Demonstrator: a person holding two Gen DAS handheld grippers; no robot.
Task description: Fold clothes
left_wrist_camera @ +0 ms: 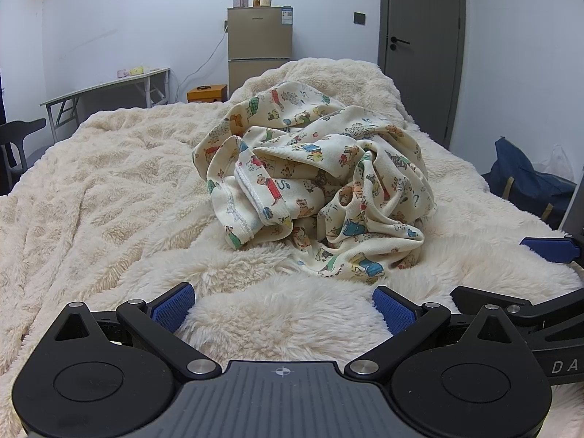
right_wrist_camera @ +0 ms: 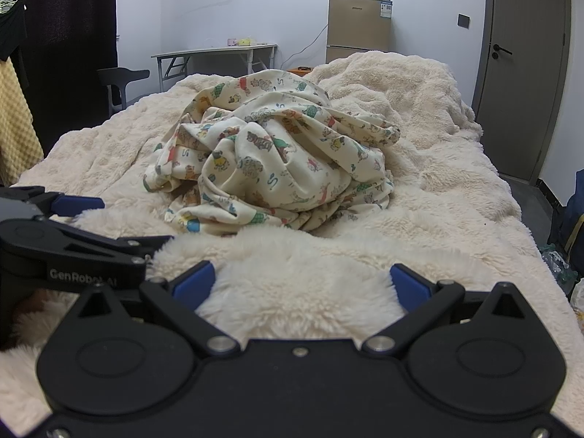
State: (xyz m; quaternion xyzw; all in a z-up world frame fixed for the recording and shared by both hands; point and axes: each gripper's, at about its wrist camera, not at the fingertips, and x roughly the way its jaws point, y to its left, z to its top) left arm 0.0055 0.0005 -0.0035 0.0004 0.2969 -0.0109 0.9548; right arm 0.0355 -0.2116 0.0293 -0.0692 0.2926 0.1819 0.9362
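A cream garment printed with small cartoon animals (left_wrist_camera: 314, 182) lies crumpled in a heap on a fluffy cream blanket (left_wrist_camera: 109, 189) that covers the bed. The same garment (right_wrist_camera: 277, 160) shows in the right wrist view, bunched in the middle of the blanket (right_wrist_camera: 456, 189). My left gripper (left_wrist_camera: 284, 310) rests low on the blanket in front of the heap, open, with only fleece between its blue pads (left_wrist_camera: 173, 306). My right gripper (right_wrist_camera: 303, 284) sits beside it, also open and short of the garment. The right gripper (left_wrist_camera: 547, 252) appears at the left view's right edge, and the left gripper (right_wrist_camera: 73, 204) at the right view's left edge.
Behind the bed stand a small gold fridge (left_wrist_camera: 260, 47) with jars on top, a folding table (left_wrist_camera: 109, 87), a dark chair (right_wrist_camera: 122, 80) and a grey door (left_wrist_camera: 419, 36). A dark blue bag (left_wrist_camera: 529, 179) sits on the floor to the right of the bed.
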